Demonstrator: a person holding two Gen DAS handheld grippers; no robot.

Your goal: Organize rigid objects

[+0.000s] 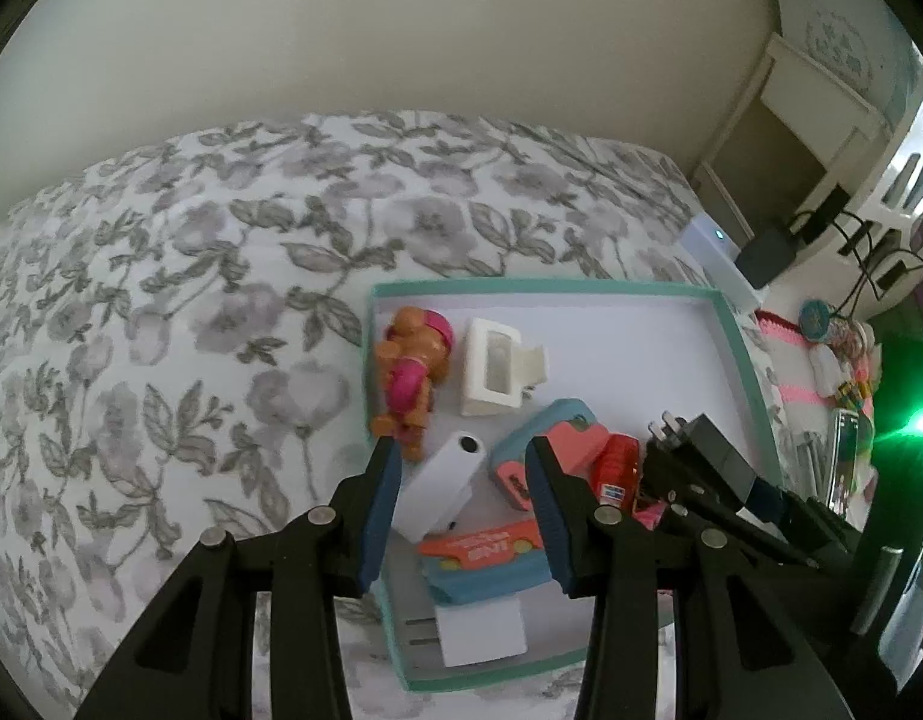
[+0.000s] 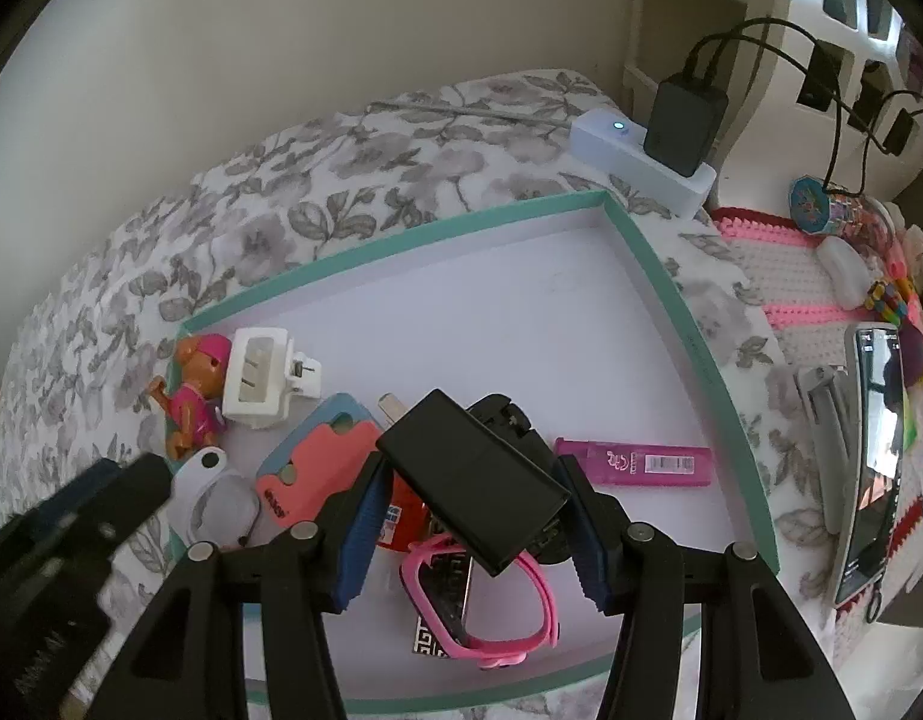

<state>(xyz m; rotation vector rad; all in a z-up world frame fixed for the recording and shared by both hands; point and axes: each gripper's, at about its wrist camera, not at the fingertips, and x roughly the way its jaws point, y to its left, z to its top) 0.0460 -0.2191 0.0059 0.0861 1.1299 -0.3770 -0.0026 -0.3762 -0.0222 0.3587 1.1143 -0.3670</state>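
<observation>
A floral bedspread [image 1: 191, 312] is covering the bed, and a shallow teal-rimmed box [image 2: 653, 252] is lying on it, holding the objects being sorted.

At the box's left edge, an orange and pink toy dog [image 1: 407, 378] is lying against the rim. Just right of it a white plug adapter [image 1: 497, 369] is resting on the box floor. Nearer, a white rounded device [image 1: 440, 483] is lying tilted between the blue pads of the left gripper [image 1: 464, 450], whose jaws are standing apart around it; whether the pads are pressing on it cannot be told. Right of that device a blue and coral case [image 1: 551, 438] is lying, with an orange and blue card pack [image 1: 485, 552] nearer and a white charger [image 1: 479, 630] nearest, its prongs pointing left. A small red box [image 1: 617, 468] is sitting just right of the case.

Farther right, the right gripper [image 2: 473, 480] is clamping a black power adapter [image 2: 473, 480] between its blue pads, holding it tilted above the box floor. Beneath it a pink watch strap [image 2: 497, 612] is curling over a dark patterned card [image 2: 431, 639]. To the right, a magenta lighter [image 2: 635, 462] is lying flat, well apart from the near-right rim.

Beyond the box's far-right corner, a white power strip [image 2: 617, 144] is sitting on the bedspread, and a phone [image 2: 875, 456] is lying at the right.
</observation>
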